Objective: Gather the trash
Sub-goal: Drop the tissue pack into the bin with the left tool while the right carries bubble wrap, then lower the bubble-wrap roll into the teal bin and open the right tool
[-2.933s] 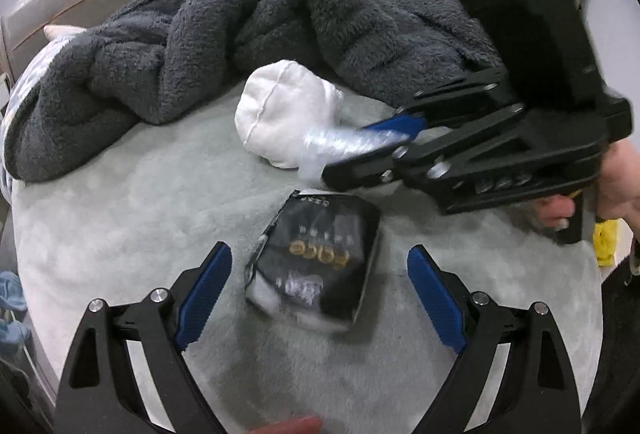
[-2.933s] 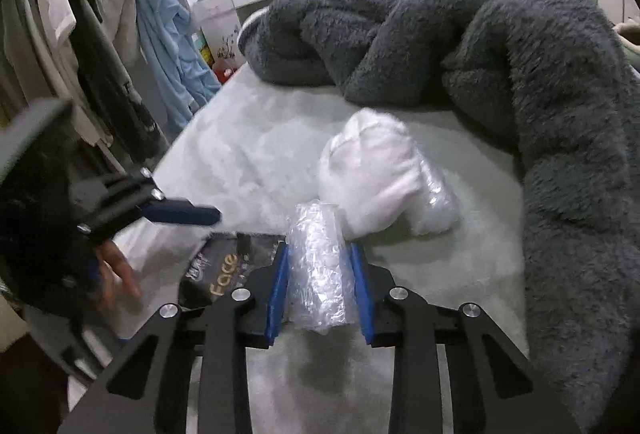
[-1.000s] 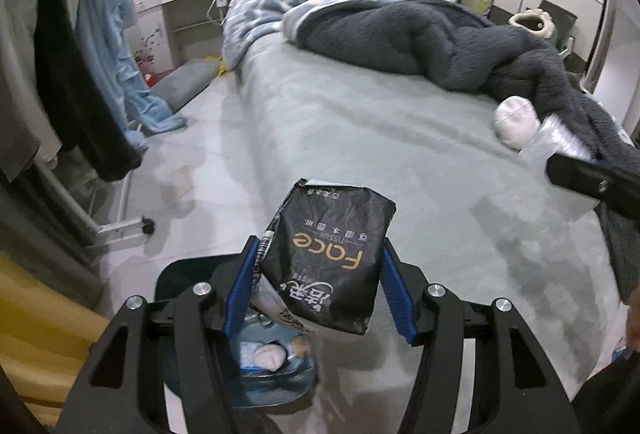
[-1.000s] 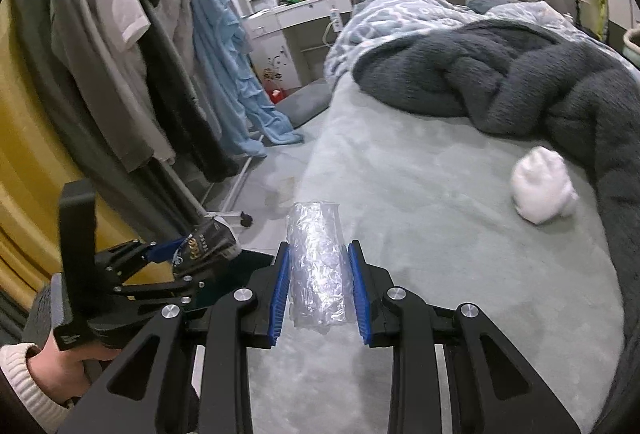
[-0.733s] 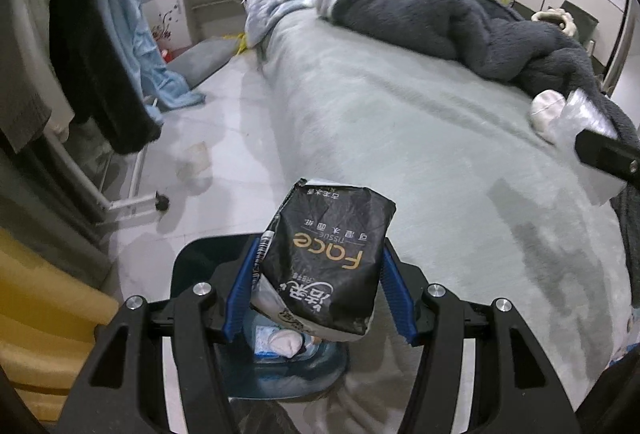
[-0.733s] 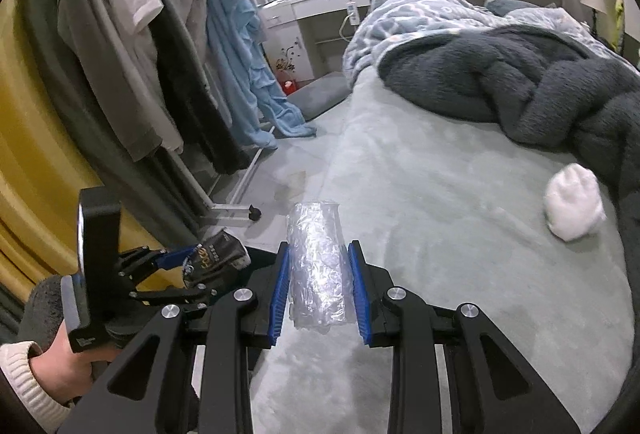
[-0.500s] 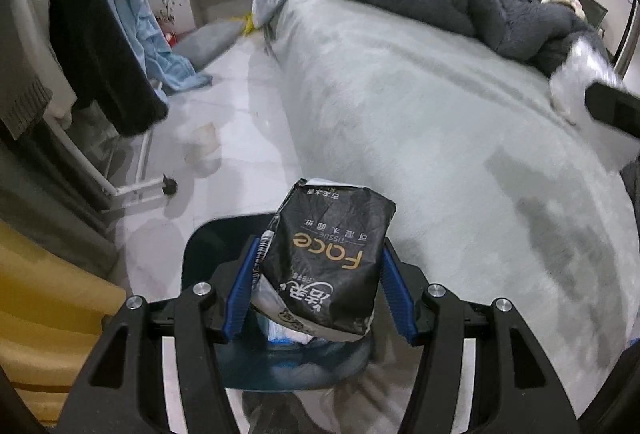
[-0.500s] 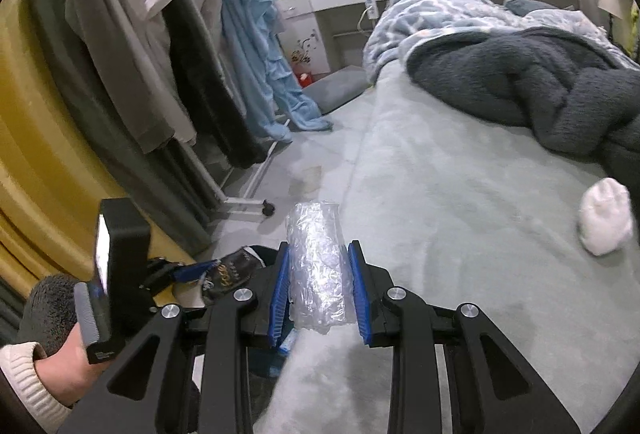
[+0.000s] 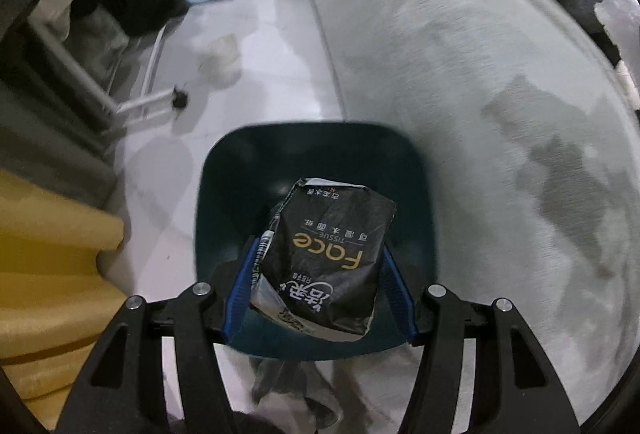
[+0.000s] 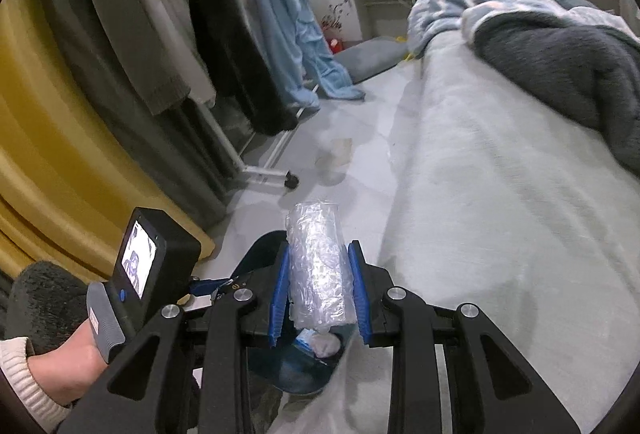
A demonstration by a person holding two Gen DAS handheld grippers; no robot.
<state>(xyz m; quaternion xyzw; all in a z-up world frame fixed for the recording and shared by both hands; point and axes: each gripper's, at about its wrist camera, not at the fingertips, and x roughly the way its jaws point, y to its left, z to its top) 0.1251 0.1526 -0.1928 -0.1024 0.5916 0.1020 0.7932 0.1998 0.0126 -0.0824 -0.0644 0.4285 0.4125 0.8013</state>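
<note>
My left gripper [image 9: 318, 290] is shut on a black "Face" tissue pack [image 9: 326, 260] and holds it right above the open dark teal trash bin [image 9: 232, 190] on the floor beside the bed. My right gripper [image 10: 318, 298] is shut on a crumpled clear plastic wrapper [image 10: 318, 266], held upright a little above the same bin [image 10: 256, 254], which has some trash in it. The left gripper's body [image 10: 152, 274] shows at the lower left of the right wrist view.
The grey bed [image 9: 460, 46] runs along the right of the bin, with a dark fleece blanket [image 10: 560, 58] further up. A clothes rack with hanging garments [image 10: 168, 14] and its wheeled base [image 10: 276, 178] stand left. A yellow curtain [image 10: 48, 162] hangs at far left.
Both grippers have moved from the bed to the bin with their loads. The left gripper now points down into the bin; the right has come closer over it.
</note>
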